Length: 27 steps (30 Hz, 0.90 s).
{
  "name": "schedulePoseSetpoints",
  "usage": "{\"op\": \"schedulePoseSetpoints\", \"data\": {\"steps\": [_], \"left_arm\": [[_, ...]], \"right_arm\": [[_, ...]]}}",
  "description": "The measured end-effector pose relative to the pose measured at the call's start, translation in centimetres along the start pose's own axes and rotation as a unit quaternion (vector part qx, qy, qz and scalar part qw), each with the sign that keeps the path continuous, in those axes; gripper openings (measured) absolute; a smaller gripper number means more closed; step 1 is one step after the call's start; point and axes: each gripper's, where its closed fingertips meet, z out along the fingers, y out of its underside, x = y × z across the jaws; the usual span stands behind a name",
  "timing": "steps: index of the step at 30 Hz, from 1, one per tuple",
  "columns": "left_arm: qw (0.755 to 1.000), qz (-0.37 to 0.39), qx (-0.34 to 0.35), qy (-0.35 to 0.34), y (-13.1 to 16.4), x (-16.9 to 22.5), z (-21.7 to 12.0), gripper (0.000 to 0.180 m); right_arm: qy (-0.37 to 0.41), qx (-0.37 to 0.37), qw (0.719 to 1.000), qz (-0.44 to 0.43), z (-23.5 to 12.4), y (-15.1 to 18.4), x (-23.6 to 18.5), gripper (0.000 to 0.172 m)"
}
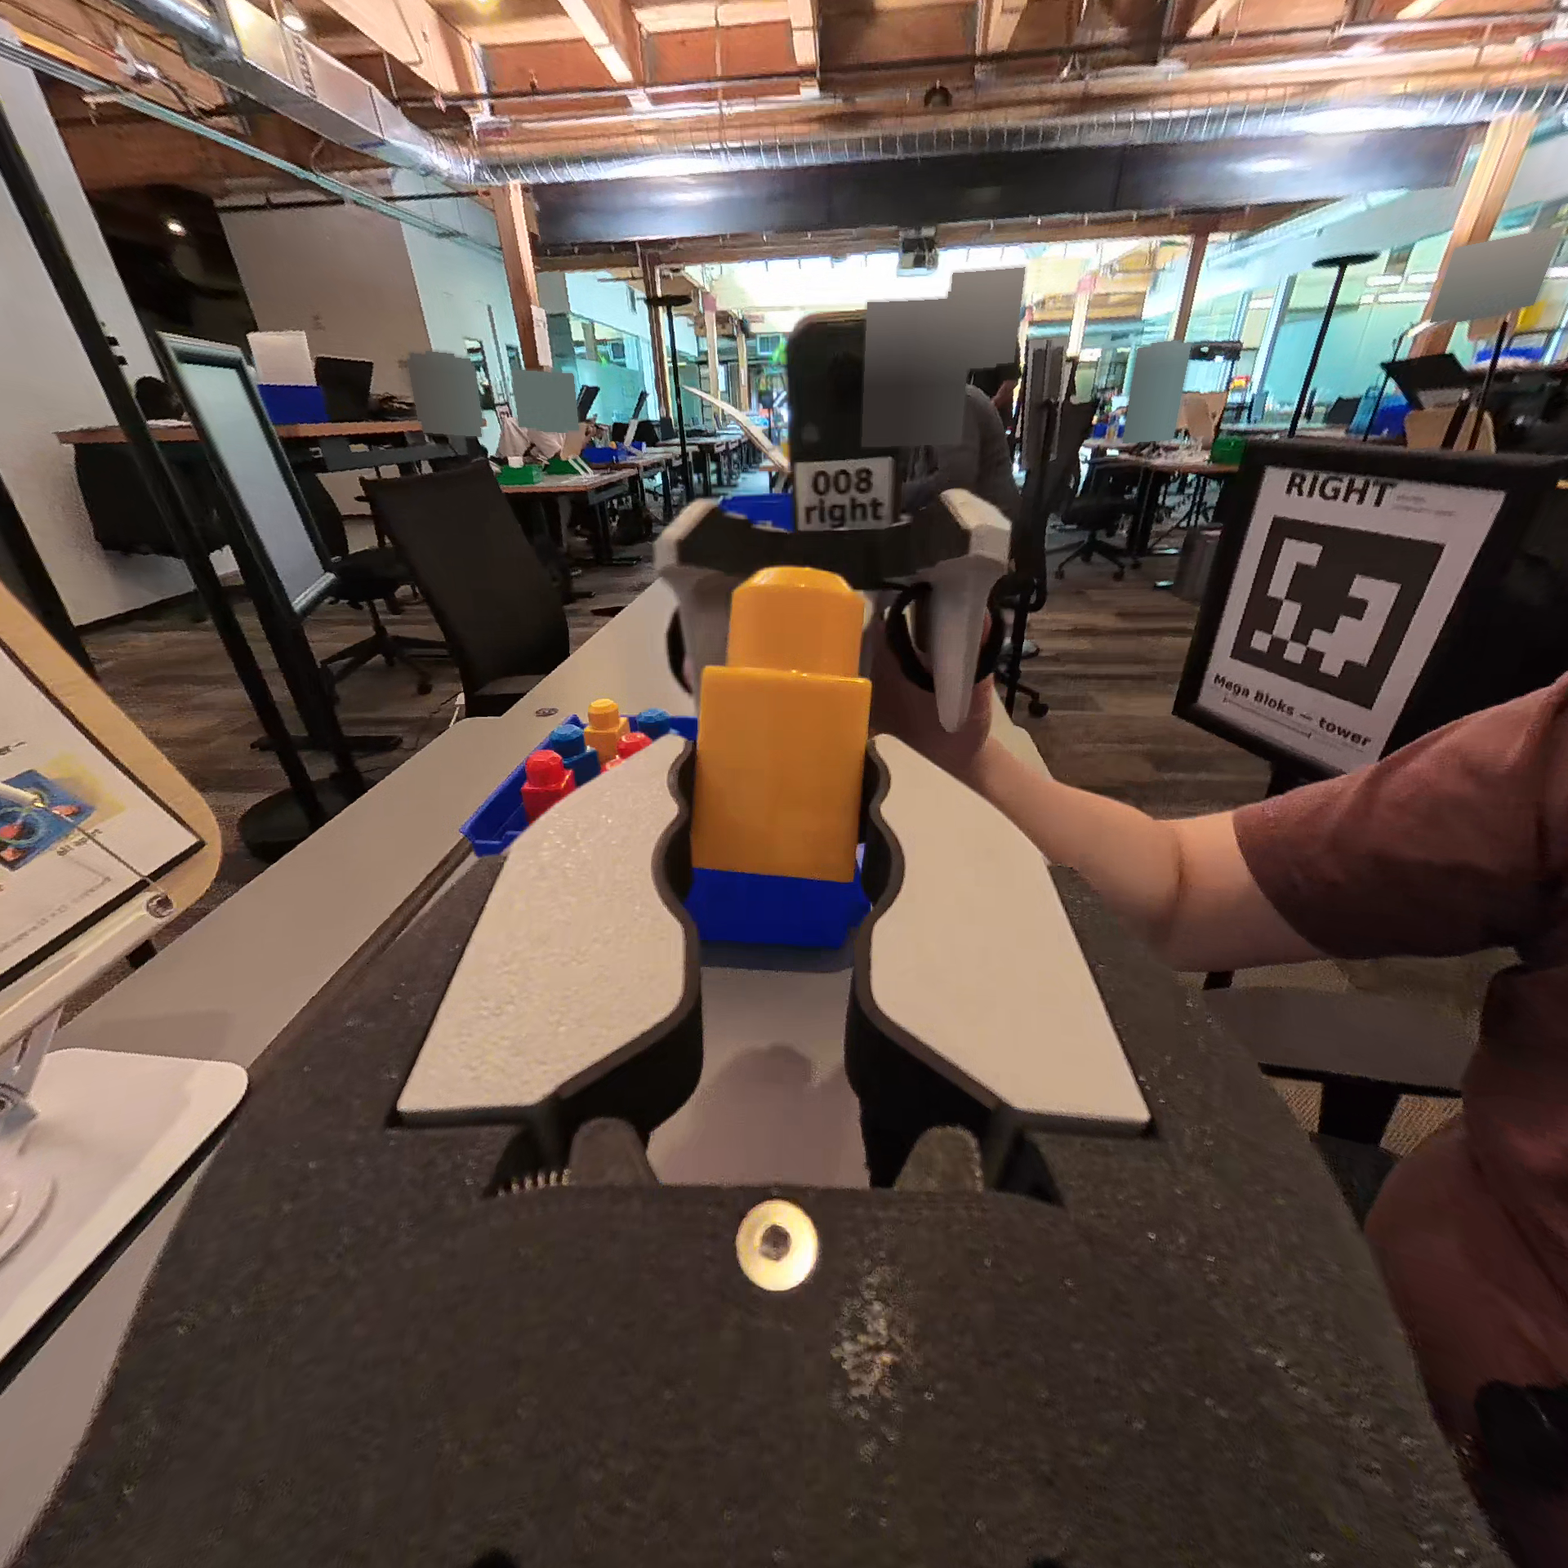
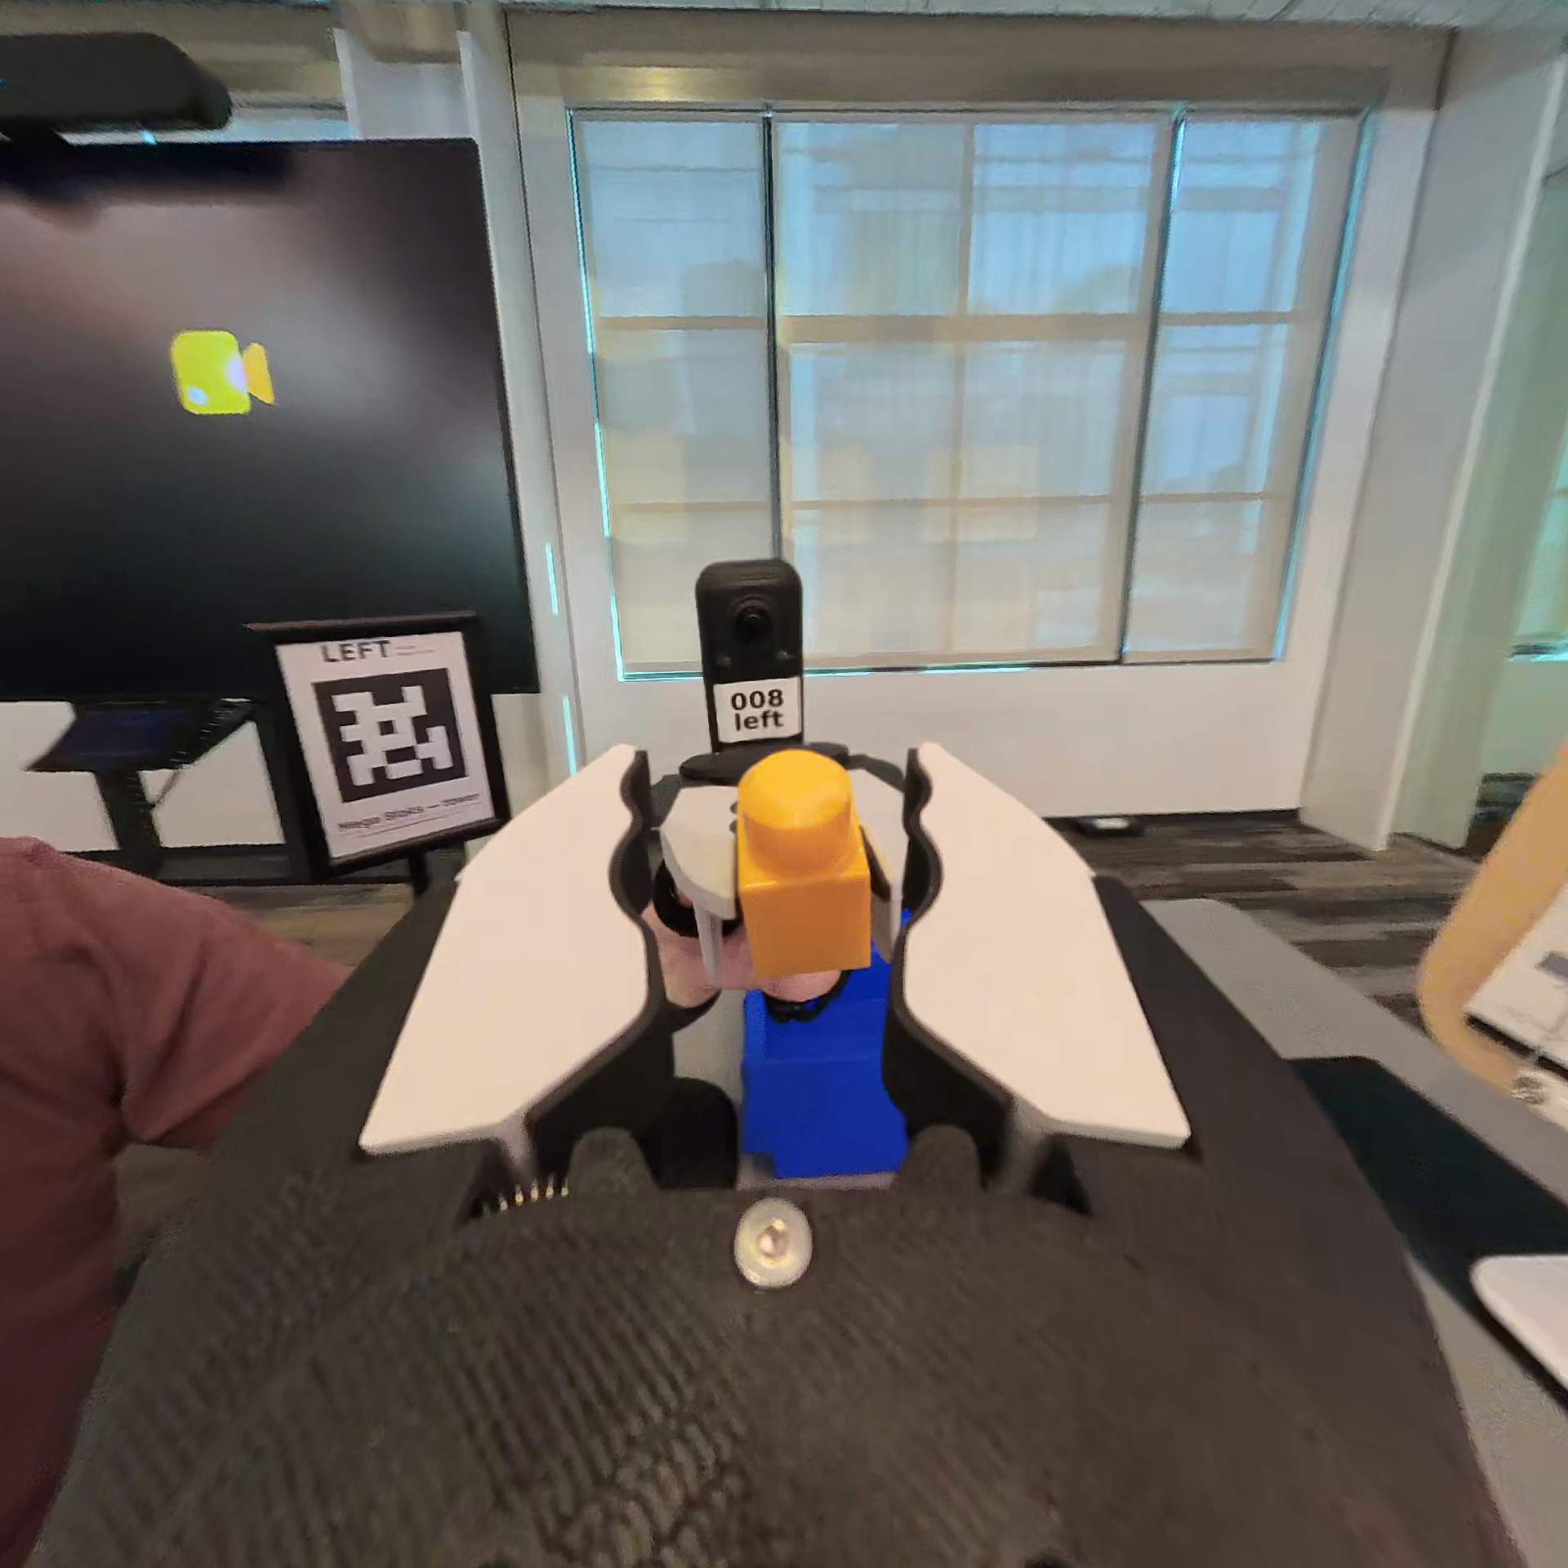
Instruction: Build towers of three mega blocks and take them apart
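Note:
In the left wrist view my left gripper [image 1: 776,747] is shut on a yellow block [image 1: 781,764] that sits on a blue block [image 1: 776,908]. The stack is held above the table with the yellow stud pointing away. My right gripper [image 1: 814,679] faces me just behind the stack, its fingers spread wide. In the right wrist view the right gripper [image 2: 774,755] is open. The yellow block [image 2: 802,882] and the blue block [image 2: 819,1069] stand between its pads with a gap on the left side. The left gripper [image 2: 798,933] clamps the yellow block there.
A blue tray [image 1: 501,827] on the grey table [image 1: 339,891] holds several red, blue and yellow blocks. A person's arm [image 1: 1188,874] reaches in from the right. Framed marker signs [image 1: 1349,594] [image 2: 386,738] stand beside the table. An instruction board [image 1: 68,806] stands at left. Tip to tip, the grippers are about 4 centimeters apart.

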Motion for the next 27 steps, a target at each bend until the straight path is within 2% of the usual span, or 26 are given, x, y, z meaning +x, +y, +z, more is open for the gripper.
{"op": "schedulePoseSetpoints", "data": {"steps": [3,5,12,20,27], "left_arm": [[1.000,-0.001,-0.005,0.009,0.3,0.5,0.7,0.037],[1.000,0.004,-0.010,-0.005,0.7,0.0,0.9,0.036],[0.998,-0.006,-0.059,-0.005,3.4,0.0,2.1,0.038],[0.994,0.005,-0.105,-0.004,5.0,0.4,2.6,0.044],[0.995,0.004,-0.097,0.000,4.9,0.5,2.8,0.040]], "right_arm": [[0.005,-0.012,1.000,0.024,0.1,1.7,1.1,0.052],[-0.038,-0.007,0.998,0.044,-0.3,2.1,0.5,0.030],[-0.024,-0.053,0.998,0.002,-1.0,3.6,0.7,0.029],[-0.025,-0.096,0.995,-0.016,-1.1,4.6,0.3,0.029],[-0.030,-0.089,0.995,-0.014,-1.0,4.7,0.3,0.029]]}}
